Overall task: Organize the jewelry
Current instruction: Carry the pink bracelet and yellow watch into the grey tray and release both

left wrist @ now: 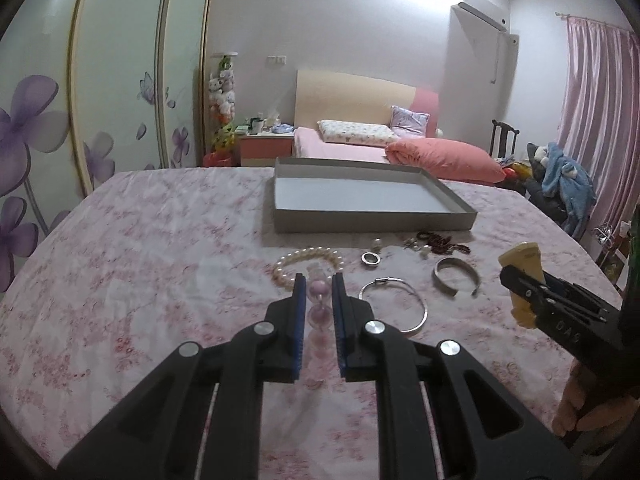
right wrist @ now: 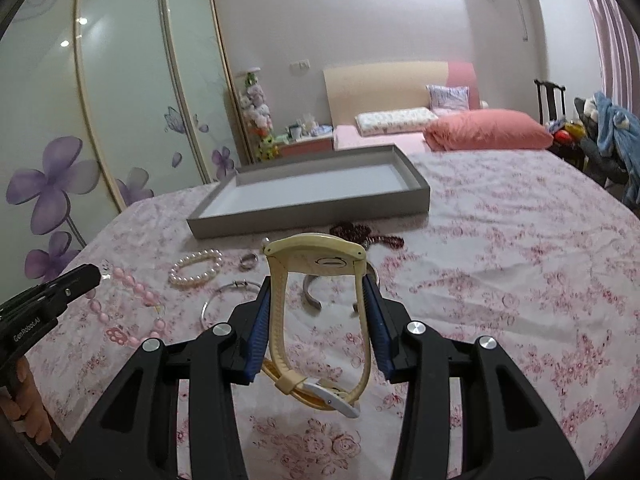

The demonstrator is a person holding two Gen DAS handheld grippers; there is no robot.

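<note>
My left gripper (left wrist: 319, 278) is shut on a pink bead necklace (left wrist: 319, 312), whose beads show between the blue pads. From the right wrist view, that necklace (right wrist: 136, 290) trails from the left gripper (right wrist: 94, 276) down onto the floral cloth. A cream wristwatch (right wrist: 316, 258) is clamped by its strap in my right gripper (right wrist: 318, 280) and is lifted off the cloth. The same watch (left wrist: 520, 258) shows at the right of the left wrist view. An empty grey tray (left wrist: 376, 224) (right wrist: 308, 220) lies beyond the jewelry.
On the cloth before the tray lie a pearl bracelet (left wrist: 308, 258), a silver ring (left wrist: 371, 258), a thin silver bangle (left wrist: 386, 280), a silver cuff (left wrist: 442, 286), earrings (left wrist: 416, 246) and dark red beads (left wrist: 444, 240). A bed and wardrobe stand behind.
</note>
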